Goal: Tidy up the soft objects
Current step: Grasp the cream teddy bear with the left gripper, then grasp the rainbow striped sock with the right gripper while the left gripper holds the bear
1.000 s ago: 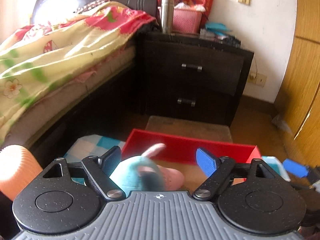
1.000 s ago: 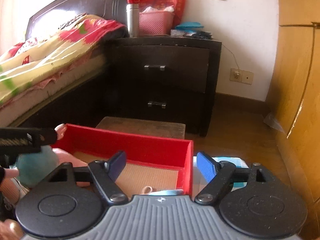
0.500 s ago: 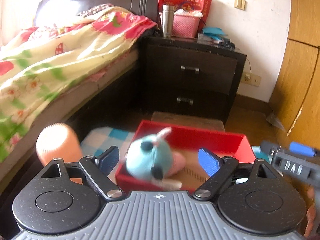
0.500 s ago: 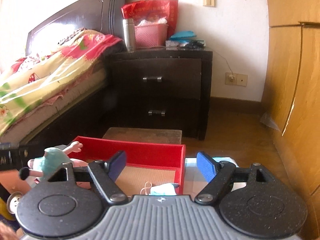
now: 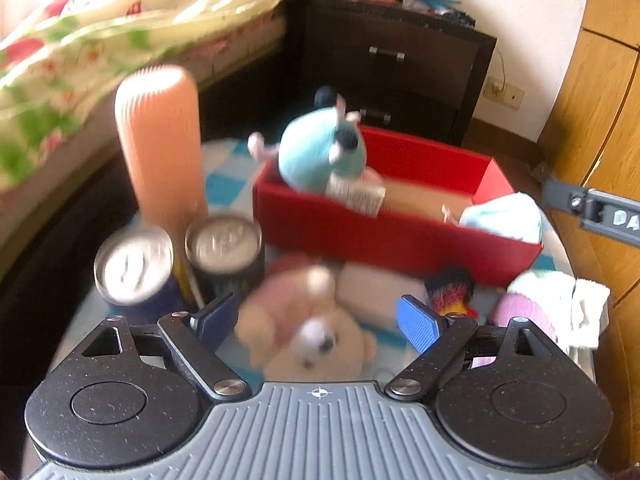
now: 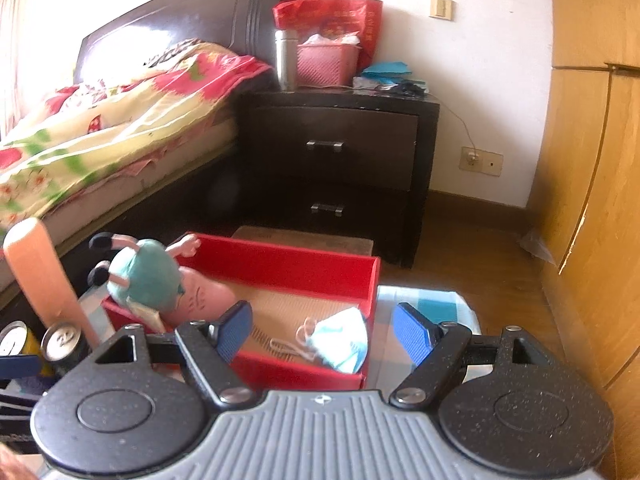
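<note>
While tipped over the red box [image 5: 384, 236] rim, teal plush [image 5: 316, 156].

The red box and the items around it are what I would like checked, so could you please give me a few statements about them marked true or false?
1. The teal plush sits at one end of the red box. True.
2. A light blue face mask lies inside the red box. True.
3. The left gripper is shut on the beige bear plush. False: its jaws are open and the bear lies between them, ungripped.
4. The two drink cans stand inside the box. False: they stand outside it, beside the orange ribbed cylinder.
5. The right gripper is open and holds nothing. True.
</note>
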Demonstrator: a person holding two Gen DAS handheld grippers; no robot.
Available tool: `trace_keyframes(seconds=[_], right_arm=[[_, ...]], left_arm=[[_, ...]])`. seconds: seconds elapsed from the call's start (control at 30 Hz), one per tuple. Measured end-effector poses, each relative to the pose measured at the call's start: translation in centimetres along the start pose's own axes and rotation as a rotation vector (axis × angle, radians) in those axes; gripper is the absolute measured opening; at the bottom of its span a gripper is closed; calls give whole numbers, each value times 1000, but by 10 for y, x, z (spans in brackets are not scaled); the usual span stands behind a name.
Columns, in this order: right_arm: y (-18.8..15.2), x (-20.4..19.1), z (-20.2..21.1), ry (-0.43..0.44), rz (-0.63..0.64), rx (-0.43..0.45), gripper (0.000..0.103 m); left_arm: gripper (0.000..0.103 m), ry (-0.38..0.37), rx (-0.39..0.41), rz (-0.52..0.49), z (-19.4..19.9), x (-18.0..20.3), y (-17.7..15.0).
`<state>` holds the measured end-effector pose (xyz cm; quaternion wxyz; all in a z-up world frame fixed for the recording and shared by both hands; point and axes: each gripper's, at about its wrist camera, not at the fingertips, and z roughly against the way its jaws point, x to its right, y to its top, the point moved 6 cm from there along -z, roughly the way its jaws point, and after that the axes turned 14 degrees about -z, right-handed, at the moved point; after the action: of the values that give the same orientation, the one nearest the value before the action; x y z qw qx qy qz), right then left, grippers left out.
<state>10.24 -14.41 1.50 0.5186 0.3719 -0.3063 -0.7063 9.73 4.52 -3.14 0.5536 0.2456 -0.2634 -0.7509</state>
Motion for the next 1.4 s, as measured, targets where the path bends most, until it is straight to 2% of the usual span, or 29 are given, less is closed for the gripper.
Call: trace_keyframes(seconds=[0.23,0.33,0.53,0.7,0.73,0.77,0.87,0.97,1.13,1.33,1.4], right_arm=[[-22,8,23,7,-5,-26,56],[-27,11,32,16,-10,-32,56],[-33,25,45,17,-21,-39,56],[-33,46,44,-14,-42,-45,56],[-33,51,43,-21,-49,-47,57],[-33,56,42,-27,-54,-48,57],[-31,72,40,-57,-71,-51,57],[-30,88,39,-84,-96,-56,57],[-35,102,34,-102,-124,-93,57],[-46,113,22,-136,-159,-156,57],[-45,110,21,-124,-190,-165,57]], left_arm=[[84,23,-89,21,-19,6,-28],[84,69,-114,53,-34,1,-31],[88,97,-141,117,-62,0,-26],[89,121,-156,126,-79,3,-25],[88,126,-158,122,-81,4,-25],[82,128,-164,119,-83,5,-26],[68,102,-178,118,-83,11,-29],[62,99,-183,93,-76,13,-32],[59,52,-170,50,-53,13,-41],[58,-48,-133,24,-12,19,-50],[58,-77,-130,18,-6,19,-54]])
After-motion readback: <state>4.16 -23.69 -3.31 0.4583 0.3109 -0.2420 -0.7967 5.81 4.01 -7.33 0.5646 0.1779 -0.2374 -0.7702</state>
